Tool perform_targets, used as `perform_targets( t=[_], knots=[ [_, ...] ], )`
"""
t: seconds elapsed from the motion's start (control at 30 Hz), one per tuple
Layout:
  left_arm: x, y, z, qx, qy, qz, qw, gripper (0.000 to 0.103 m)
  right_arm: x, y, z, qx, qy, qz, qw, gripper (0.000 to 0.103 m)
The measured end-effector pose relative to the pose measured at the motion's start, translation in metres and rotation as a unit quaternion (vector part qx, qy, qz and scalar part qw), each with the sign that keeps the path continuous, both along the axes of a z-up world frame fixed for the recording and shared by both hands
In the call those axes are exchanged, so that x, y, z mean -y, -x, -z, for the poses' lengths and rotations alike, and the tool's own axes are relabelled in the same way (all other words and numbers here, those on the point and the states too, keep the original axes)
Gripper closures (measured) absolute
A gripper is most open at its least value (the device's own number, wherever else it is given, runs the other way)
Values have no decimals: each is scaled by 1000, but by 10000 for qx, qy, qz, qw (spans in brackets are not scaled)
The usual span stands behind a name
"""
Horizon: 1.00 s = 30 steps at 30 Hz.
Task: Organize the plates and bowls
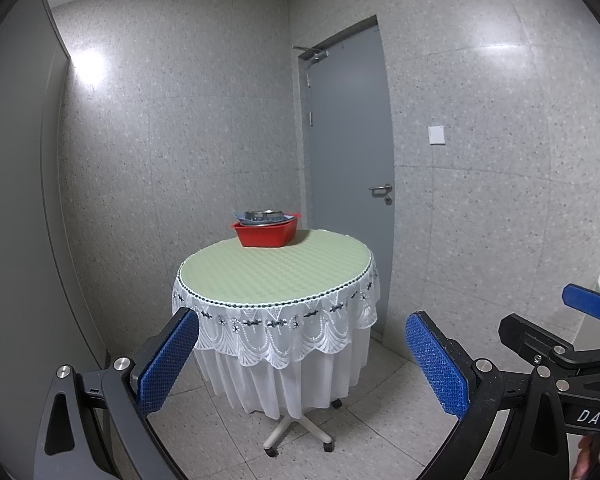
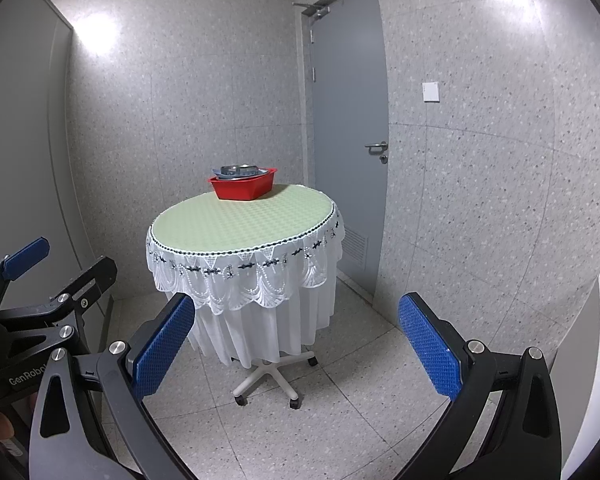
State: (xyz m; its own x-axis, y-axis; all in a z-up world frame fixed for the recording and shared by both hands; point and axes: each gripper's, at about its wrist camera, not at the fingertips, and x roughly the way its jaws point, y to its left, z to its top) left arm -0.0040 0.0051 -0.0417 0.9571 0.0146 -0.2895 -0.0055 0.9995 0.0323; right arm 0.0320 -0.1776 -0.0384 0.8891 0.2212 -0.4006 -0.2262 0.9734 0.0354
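A red plastic basin (image 1: 266, 233) stands at the far edge of a round table (image 1: 276, 276) with a pale green top and white lace skirt. It holds a blue plate and a metal bowl (image 1: 265, 214) stacked inside. In the right wrist view the basin (image 2: 244, 187) and bowl (image 2: 239, 169) show the same way on the table (image 2: 244, 228). My left gripper (image 1: 302, 360) is open and empty, well short of the table. My right gripper (image 2: 296, 344) is open and empty, also back from the table.
The table stands on a wheeled star base (image 2: 266, 380) on a tiled floor. A grey door (image 1: 350, 168) with a lever handle is behind it to the right. Speckled walls enclose the corner. A white object (image 2: 596, 360) is at the far right edge.
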Motion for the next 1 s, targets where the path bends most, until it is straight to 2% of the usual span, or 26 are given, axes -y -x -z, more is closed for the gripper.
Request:
perform_targets(
  t=[1.0],
  knots=[
    [-5,-5,-3,-18,10,-24,10000,1,-2,-3,-2,-32,13,-30,10000,0]
  ],
)
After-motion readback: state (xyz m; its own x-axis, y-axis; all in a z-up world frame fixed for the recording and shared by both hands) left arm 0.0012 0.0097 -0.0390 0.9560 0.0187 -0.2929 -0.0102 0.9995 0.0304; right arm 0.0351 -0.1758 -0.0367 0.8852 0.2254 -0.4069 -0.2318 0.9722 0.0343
